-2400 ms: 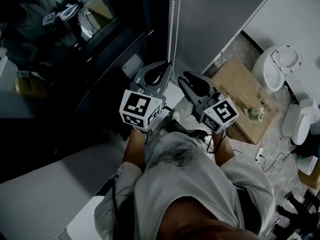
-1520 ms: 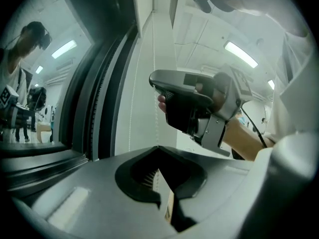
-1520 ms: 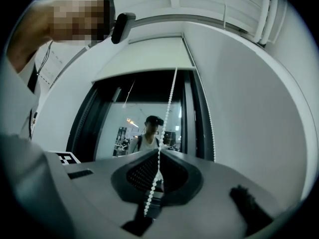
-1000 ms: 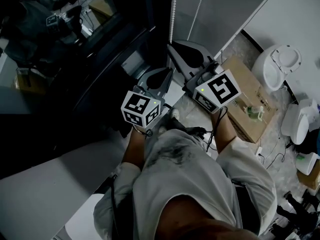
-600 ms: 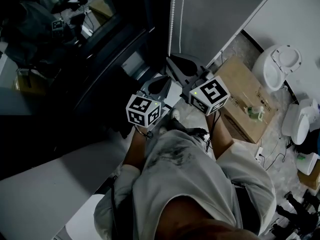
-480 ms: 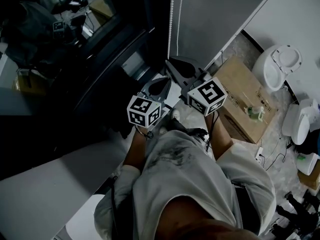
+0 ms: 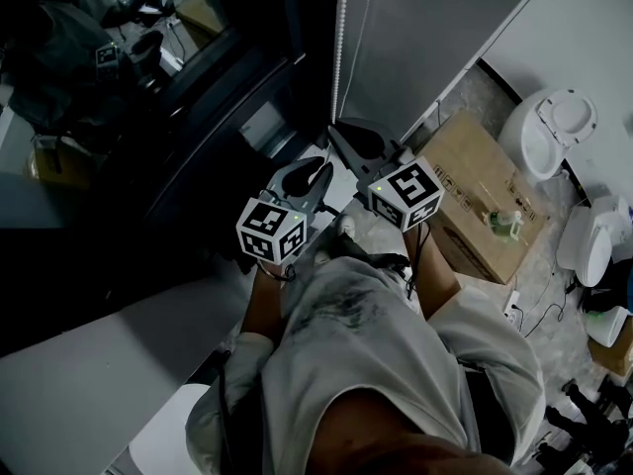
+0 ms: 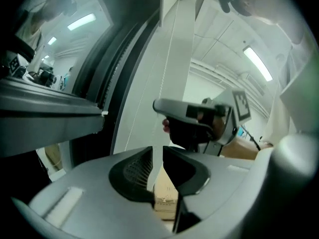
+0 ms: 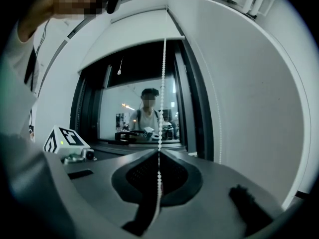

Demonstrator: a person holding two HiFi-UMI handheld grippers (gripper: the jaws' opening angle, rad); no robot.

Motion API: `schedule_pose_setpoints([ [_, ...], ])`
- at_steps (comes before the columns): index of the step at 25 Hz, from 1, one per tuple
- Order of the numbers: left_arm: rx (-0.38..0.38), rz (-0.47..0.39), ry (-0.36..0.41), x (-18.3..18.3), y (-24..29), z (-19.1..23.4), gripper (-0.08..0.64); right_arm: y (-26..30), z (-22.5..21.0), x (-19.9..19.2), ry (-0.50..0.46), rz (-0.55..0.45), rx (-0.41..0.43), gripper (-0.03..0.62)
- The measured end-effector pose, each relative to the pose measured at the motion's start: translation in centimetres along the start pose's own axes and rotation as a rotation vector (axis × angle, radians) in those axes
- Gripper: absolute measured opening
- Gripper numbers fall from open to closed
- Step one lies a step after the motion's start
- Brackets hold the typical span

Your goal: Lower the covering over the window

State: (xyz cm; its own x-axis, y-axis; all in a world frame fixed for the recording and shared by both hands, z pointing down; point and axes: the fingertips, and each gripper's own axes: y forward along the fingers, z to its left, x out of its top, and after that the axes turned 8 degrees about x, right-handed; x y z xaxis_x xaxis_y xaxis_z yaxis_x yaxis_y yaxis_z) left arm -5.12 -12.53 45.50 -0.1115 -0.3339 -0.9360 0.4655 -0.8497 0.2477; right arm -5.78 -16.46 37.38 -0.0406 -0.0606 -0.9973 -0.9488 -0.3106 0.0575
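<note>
- While the person is standing at the window [image 7: 208,67], the left forearm [image 7: 259,300] and right forearm [image 7: 436,265] are reaching forward side by side from the torso.
- Each hand is carrying a hand-held gripper with its marker cube facing up toward the head camera.
- Out ahead, the right hand-held gripper [image 7: 338,129] is pointing at the glass, its jaws pressing together on the bead chain [image 9: 163,83], which is hanging straight down between the pads.
- Just beside it and nearer the body, the left hand-held gripper [image 7: 318,166] is aiming along the wall next to the window frame.
- Its jaws have just been opening and are standing slightly apart, with a thin strand of the chain running down into the gap unpressed.
- Overhead, the roller blind [image 9: 132,39] is covering only the top of the window, leaving the dark glass below bare.
</note>
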Motion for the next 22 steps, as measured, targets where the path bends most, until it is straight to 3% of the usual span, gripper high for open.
schedule_pose_setpoints([
  [7, -0.013, -0.221, 0.053, 11.5, -2.5, 0.2, 0.098, -0.1, 0.0, -0.2, -0.001, 0.003, -0.001, 0.018],
  [12, -0.065, -0.310, 0.121, 18.4, -1.7, -1.4, 0.114, 0.2, 0.2, -0.3, 0.001, 0.003, -0.002, 0.018],
  [20, -0.052, -0.374, 0.171, 22.9, -0.5, -2.0, 0.111, 0.8, 0.9, -0.5, -0.003, 0.012, 0.006, 0.018],
  [22, -0.036, -0.383, 0.186, 23.1, -0.5, -2.0, 0.073, 0.9, 1.0, -0.5, -0.004, 0.013, 0.007, 0.018],
])
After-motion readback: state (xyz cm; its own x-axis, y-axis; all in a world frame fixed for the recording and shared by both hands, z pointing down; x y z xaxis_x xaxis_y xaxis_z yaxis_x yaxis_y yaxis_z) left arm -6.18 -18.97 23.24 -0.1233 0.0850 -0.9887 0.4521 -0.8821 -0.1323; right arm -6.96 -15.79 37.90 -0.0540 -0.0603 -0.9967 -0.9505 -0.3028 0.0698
